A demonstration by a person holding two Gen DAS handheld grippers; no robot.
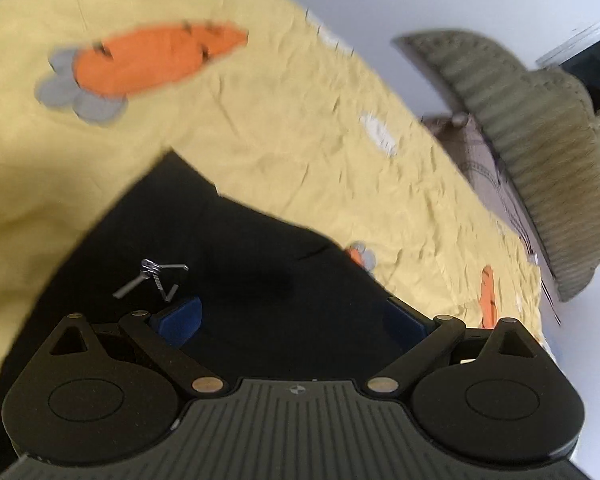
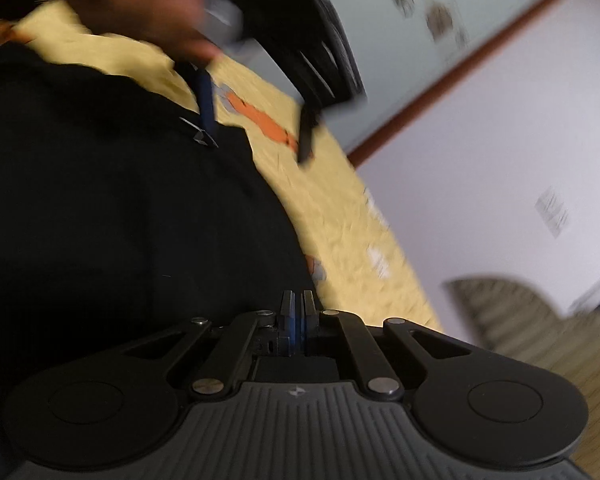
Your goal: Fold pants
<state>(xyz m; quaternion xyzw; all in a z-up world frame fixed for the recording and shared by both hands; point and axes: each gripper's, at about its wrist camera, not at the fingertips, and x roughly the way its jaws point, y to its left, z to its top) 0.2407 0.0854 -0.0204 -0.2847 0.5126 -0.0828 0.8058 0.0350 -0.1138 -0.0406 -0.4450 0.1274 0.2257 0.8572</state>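
Note:
Black pants (image 1: pixel 228 264) lie on a yellow bedsheet with carrot prints (image 1: pixel 284 128). My left gripper (image 1: pixel 292 320) is open, its blue-padded fingers spread wide just over the black cloth, nothing between them. In the right wrist view the pants (image 2: pixel 112 208) fill the left half. My right gripper (image 2: pixel 298 316) has its blue pads pressed together at the pants' edge; I cannot tell whether cloth is pinched. The left gripper (image 2: pixel 256 128) and the hand holding it show blurred at the top of that view, over the far end of the pants.
An olive ribbed cushion or chair (image 1: pixel 540 152) stands beyond the bed's right edge, also in the right wrist view (image 2: pixel 540 320). A white wall (image 2: pixel 480 152) and a brown-framed window (image 2: pixel 400 40) lie behind. The sheet (image 2: pixel 340 200) runs along the pants' right side.

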